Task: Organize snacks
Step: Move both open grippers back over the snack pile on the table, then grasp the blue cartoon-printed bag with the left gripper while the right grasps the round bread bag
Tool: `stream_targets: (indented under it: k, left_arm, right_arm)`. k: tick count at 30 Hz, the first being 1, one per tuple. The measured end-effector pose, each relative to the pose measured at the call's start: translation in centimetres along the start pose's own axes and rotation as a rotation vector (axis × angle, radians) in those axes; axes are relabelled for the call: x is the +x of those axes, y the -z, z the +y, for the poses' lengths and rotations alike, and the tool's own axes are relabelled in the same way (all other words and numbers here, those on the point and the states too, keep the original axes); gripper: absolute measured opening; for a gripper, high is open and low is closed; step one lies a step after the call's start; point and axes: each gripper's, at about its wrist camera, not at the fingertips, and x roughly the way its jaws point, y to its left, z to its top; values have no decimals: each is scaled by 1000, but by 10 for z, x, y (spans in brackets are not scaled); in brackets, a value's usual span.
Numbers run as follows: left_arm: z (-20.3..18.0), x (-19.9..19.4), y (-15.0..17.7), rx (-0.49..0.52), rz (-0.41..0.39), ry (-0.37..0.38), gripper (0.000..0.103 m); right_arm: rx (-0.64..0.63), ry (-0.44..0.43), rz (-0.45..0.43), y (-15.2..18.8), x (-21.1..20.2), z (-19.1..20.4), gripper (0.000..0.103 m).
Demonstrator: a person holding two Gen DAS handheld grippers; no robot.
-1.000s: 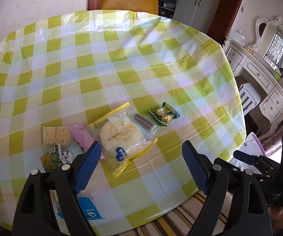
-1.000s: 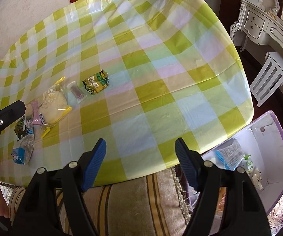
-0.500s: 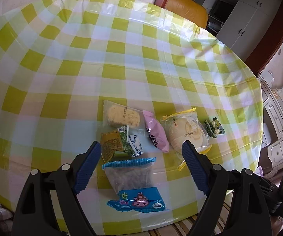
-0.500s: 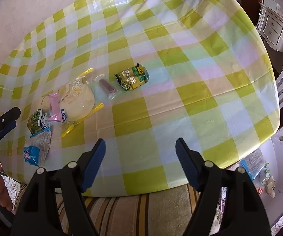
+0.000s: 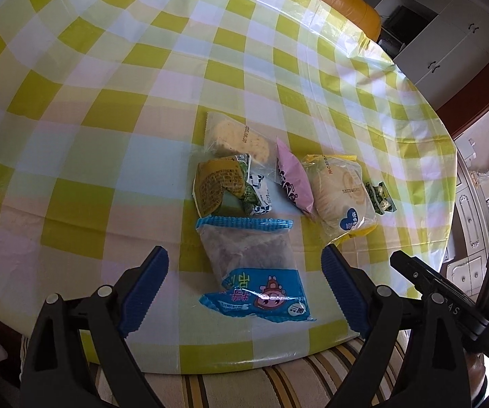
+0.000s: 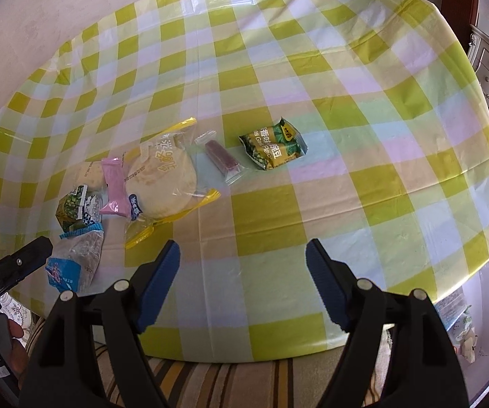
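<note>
Risk: left gripper [image 5: 244, 289] fingers apart, widening, empty, straddling blue snack bag [image 5: 251, 268] at near worktop [image 5: 108, 108] edge; slick film could slide off. Right gripper [image 6: 242, 285] fingers apart, empty, green packet [image 6: 273, 146] well beyond.

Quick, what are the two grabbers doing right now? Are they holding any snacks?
Left gripper: jaws opening, holding nothing, above the blue snack bag.
Right gripper: open, empty.

A round table [image 6: 312, 68] under a yellow-checked cloth — an orange chair [image 5: 353, 6] and white cabinets [image 5: 448, 44] stand behind it.
</note>
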Motion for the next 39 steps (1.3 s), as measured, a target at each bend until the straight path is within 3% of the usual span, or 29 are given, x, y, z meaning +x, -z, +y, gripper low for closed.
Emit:
stream_targets:
  k: [5, 16, 18, 20, 31, 39]
  left_arm:
    - [-5, 8, 3, 11, 27, -14, 90]
    - [-22, 26, 4, 101, 78, -142, 90]
    - [-27, 31, 5, 138, 92, -162, 88]
    - [-31, 34, 7, 165, 102, -178, 74]
    - [-29, 27, 9, 159, 69, -154, 60]
    - [-29, 15, 10, 144, 23, -124, 58]
  right_arm:
    - [-47, 6, -26, -7, 2, 16, 76]
    - [-98, 11, -53, -21, 8, 33, 77]
    - [-117, 13, -59, -25, 8, 39, 77]
    - [-144, 8, -53, -28, 12, 46, 77]
    - [-235, 11, -4, -34, 40, 79, 77]
    - [-253, 37, 11, -40, 54, 88, 77]
